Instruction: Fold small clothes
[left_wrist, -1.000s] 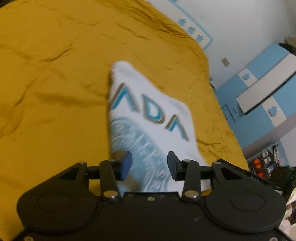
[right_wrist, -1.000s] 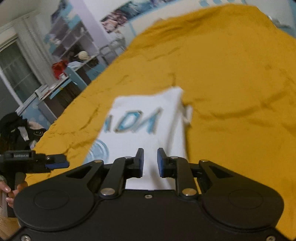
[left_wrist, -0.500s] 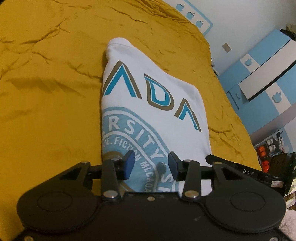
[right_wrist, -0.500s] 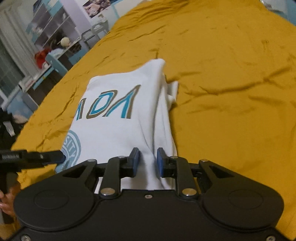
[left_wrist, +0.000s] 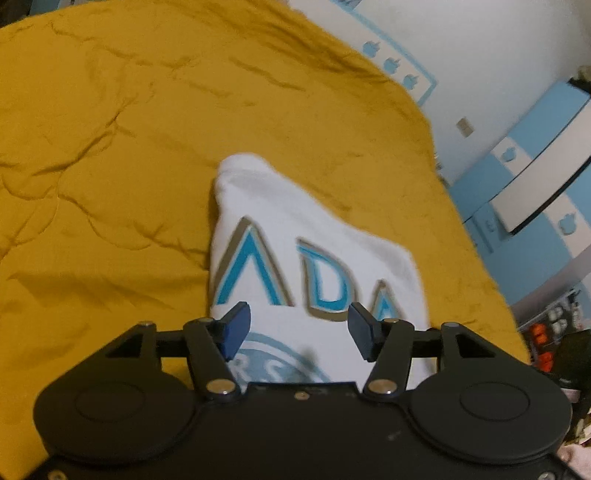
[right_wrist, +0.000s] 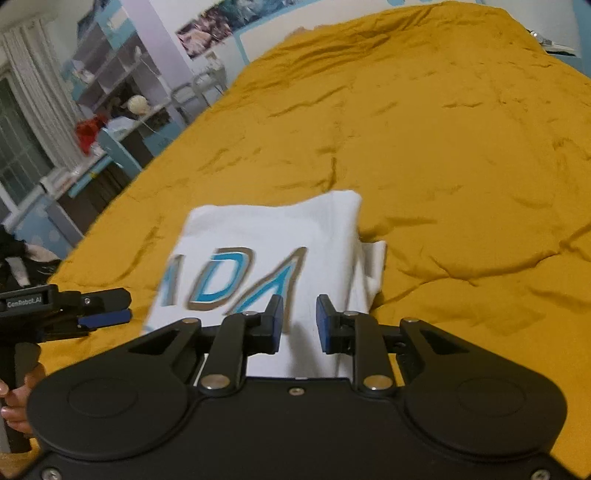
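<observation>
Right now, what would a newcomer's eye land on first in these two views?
The folded white shirt with big blue letters, lying on the mustard-yellow bedspread that fills both views. Next, the left gripper in the near foreground, jaws just opened and apart above the shirt's print.

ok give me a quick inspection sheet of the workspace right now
surface: mustard-yellow quilted bedspread, wrinkled, covers the whole bed
job's things: white printed t-shirt with blue lettering, folded narrow, lying flat on the bedspread; a sleeve flap sticks out on one side
clutter: nothing seen on the bedspread besides the shirt
grippers: left gripper, jaws have just been opening, clearly apart, shirt beneath them, not pinched; right gripper, jaws narrowly apart, whether they still nip the shirt cannot be told
cables: nothing seen
surroundings: white shelving and desk with a red item; blue and white cabinet
</observation>
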